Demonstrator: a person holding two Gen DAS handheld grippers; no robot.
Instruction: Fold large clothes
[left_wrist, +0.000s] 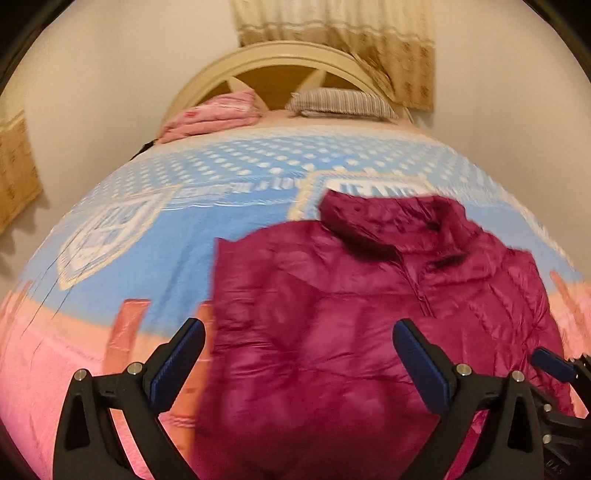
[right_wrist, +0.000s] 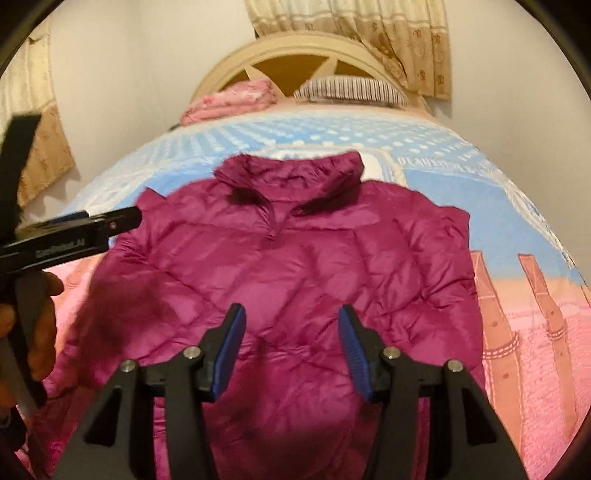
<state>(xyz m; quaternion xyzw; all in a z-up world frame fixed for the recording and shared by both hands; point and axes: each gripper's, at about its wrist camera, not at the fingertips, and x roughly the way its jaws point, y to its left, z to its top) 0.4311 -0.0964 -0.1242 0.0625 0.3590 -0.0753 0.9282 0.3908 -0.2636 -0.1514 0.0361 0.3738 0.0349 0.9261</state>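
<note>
A magenta quilted puffer jacket (right_wrist: 295, 266) lies front up on the bed, collar toward the headboard, zip closed; no sleeves show at its sides. It also shows in the left wrist view (left_wrist: 332, 332). My left gripper (left_wrist: 299, 343) is open and empty, hovering above the jacket's lower left part. My right gripper (right_wrist: 291, 328) is open and empty above the jacket's lower middle. The left gripper also appears at the left of the right wrist view (right_wrist: 110, 223). The right gripper's blue finger tip (left_wrist: 554, 363) shows at the right of the left wrist view.
The bed cover (right_wrist: 498, 206) is blue with white dots at the far end and pink near me. A folded pink blanket (right_wrist: 236, 98) and a striped pillow (right_wrist: 351, 88) lie by the curved headboard (right_wrist: 295, 48). Curtains (right_wrist: 388, 33) hang behind.
</note>
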